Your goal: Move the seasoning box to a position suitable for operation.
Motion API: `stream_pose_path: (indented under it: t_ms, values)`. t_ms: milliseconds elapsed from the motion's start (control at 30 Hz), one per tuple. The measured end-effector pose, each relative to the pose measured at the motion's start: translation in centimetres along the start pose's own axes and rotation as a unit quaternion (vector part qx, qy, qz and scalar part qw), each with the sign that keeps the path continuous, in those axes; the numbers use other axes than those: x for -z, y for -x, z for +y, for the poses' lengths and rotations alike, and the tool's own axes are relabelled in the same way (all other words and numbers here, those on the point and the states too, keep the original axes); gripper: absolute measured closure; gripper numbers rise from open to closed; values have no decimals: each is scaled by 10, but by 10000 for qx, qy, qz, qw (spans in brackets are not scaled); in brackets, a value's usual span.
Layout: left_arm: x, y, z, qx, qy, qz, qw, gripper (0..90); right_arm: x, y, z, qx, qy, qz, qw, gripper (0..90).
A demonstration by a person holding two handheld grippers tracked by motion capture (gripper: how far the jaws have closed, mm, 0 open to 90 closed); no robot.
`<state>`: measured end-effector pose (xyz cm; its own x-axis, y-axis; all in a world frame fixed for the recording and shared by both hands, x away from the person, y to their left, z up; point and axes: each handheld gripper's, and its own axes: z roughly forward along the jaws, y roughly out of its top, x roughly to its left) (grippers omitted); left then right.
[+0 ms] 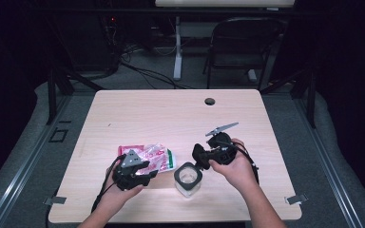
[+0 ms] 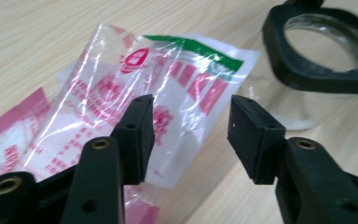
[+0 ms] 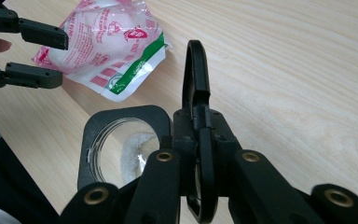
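High view overhead; both gripper views near, sharing the jar (image 2: 321, 51).

I am seeing red print and a round red emblem on the plastic bag (image 2: 158, 88) lying just beyond my left tongs (image 2: 189, 133), but I am making out no legible words.

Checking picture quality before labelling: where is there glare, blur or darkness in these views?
High view: dark surroundings, bright spot on the jar. Left gripper view: glare streaks on the plastic bag; jar behind is soft. Right gripper view: near tool parts blurred, table grain sharp.
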<state>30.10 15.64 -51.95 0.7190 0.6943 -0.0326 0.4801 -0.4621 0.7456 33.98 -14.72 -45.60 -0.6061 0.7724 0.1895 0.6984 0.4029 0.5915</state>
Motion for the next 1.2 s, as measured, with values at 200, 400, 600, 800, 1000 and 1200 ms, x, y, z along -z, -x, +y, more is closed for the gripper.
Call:
stream_pose_path:
  t_ms: [200,400,600,800,1000,1200]
  values:
    - [-8,5,-5,-258,-97,263,9993,452,4,1,-1,-38,98,15,9999,748]
    - [-19,15,-3,-498,-188,407,9977,435,12,4,-4,-125,192,106,9997,665]
    - [-31,27,-1,-997,-344,750,9916,426,18,6,-8,-169,262,130,9994,642]
    - [-42,28,-1,-1075,-478,937,9886,422,22,6,-9,-123,265,110,9995,634]
    - [-53,27,-3,-1176,-531,1381,9820,423,24,6,-11,-112,261,90,9996,631]
    - [-58,23,-2,-1190,-610,1524,9792,505,24,6,-11,-106,237,92,9996,630]
